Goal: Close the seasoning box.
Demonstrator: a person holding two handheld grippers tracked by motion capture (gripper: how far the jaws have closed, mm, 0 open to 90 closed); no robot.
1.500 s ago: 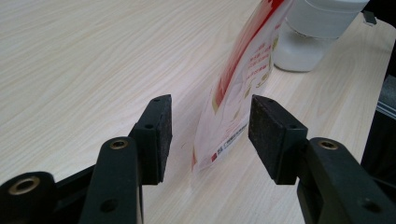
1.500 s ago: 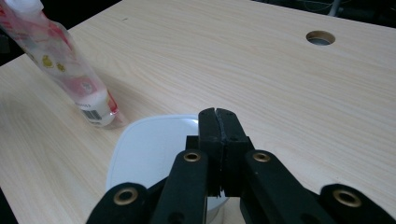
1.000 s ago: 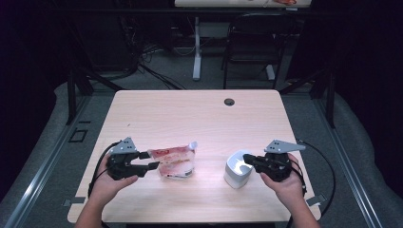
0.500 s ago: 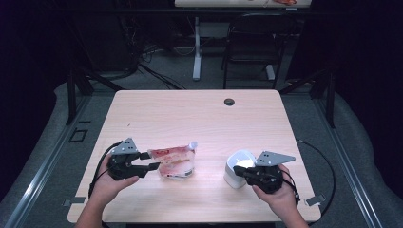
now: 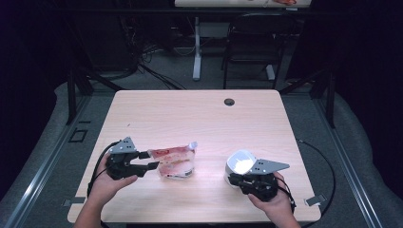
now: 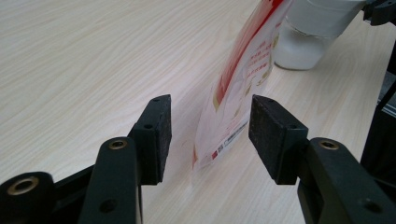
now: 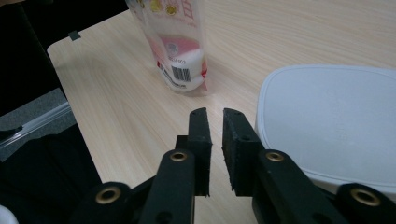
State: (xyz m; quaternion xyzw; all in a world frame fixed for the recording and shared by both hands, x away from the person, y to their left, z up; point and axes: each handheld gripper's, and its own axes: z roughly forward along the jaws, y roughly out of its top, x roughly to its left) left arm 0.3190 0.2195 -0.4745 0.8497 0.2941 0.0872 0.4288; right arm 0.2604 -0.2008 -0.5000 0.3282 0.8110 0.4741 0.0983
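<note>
A red and white spouted pouch (image 5: 173, 161) stands on the wooden table (image 5: 199, 118), left of centre. My left gripper (image 5: 153, 160) is open, and the pouch's edge (image 6: 229, 116) sits between its pads (image 6: 156, 133) without touching them. A white lidded tub (image 5: 239, 163) stands to the right. My right gripper (image 5: 233, 180) is low on the near side of the tub and points toward the pouch (image 7: 180, 42). Its jaws have just been opening, and a narrow empty gap shows at the right gripper (image 7: 215, 114). The tub's lid (image 7: 327, 126) lies beside its right jaw.
A round cable hole (image 5: 229, 101) marks the table's far edge. A dark chair (image 5: 252, 42) and a desk leg (image 5: 196, 52) stand on the floor behind the table. Cables trail from both grippers off the near corners.
My right gripper has slid toward the near edge and a little left, sinking beside the tub, and its jaws have parted slightly. The left gripper and the pouch have stayed put.
</note>
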